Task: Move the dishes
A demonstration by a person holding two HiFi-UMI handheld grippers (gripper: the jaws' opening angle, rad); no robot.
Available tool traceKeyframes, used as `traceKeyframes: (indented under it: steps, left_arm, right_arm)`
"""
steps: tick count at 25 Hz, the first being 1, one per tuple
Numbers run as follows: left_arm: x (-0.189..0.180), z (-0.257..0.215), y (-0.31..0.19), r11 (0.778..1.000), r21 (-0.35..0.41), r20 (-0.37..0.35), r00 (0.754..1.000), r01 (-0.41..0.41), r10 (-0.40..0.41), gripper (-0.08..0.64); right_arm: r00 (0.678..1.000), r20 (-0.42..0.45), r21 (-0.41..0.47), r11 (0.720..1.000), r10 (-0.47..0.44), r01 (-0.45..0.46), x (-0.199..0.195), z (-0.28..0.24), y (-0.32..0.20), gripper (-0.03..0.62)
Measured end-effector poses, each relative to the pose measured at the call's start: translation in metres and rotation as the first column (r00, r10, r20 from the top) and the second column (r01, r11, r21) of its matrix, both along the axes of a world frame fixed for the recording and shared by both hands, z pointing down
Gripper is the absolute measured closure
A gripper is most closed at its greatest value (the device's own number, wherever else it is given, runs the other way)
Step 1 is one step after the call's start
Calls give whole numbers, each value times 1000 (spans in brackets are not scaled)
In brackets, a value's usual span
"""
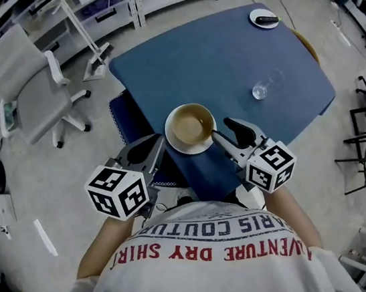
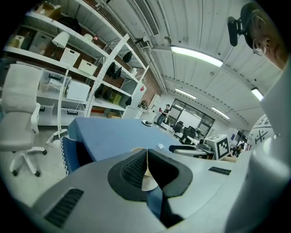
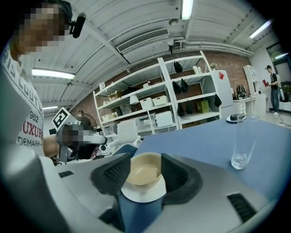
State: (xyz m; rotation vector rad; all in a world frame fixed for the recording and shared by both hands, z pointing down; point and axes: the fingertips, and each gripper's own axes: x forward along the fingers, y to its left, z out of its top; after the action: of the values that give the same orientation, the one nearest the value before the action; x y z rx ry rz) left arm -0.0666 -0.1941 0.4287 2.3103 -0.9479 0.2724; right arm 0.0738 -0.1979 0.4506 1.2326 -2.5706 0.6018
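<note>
At the table's [image 1: 224, 55] near edge, a bowl [image 1: 190, 126] sits on a white plate [image 3: 143, 193]. Left gripper [image 1: 160, 140]: jaws together, empty. Right gripper [image 1: 223, 131]: jaws apart, just beside the bowl.

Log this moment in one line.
left gripper: shut, empty | right gripper: open, facing beige bowl on white plate | clear glass: upright on blue table

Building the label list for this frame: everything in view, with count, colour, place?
table: 1, blue, centre
bowl: 1, beige, on plate, near table edge
plate: 1, white, under bowl
glass: 1, clear, table right
small plate: 1, white, far corner, dark item on it
office chair: 1, white, floor left
shelving: several, white, beyond table
left gripper: 1, grey, jaws together, left of bowl
right gripper: 1, grey, jaws apart, right of bowl
</note>
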Motion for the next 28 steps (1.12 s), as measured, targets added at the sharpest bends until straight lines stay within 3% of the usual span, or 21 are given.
traceKeyframes:
  steps: [3,5,11,19,25,28]
  left_arm:
    - [-5,2,1,1000,-4,-1,1000,2,-2,528]
    - [-9,4,3,1000,-7,-1,1000,2,-2,528]
    - [-19,3,5,1000,-5,-5,1000,18,-18,528]
    - [-31,1,7,999,-4,-2,999,36,-36,528]
    - [-38,1,10,999,-2,0,999,53,-53,528]
    - [-39,4,11,998,-1,2,998,58,-58,528]
  right_arm:
    - [1000,-15,-13,1000,28,-28,-2,8,-6,303]
    - [998,-19,-13,998,54,-54,-2,10,-10,274]
    - [995,-80,-47,997,64,-68,-6,28,-18,264]
    - [987,-148,-211,972,69,-99,-14,67,-24,268]
    - [986,-144,-258,959,80,-116,-17,73,-23,410]
    - [987,-130,-263,957,94,-126,-17,76,-23,425]
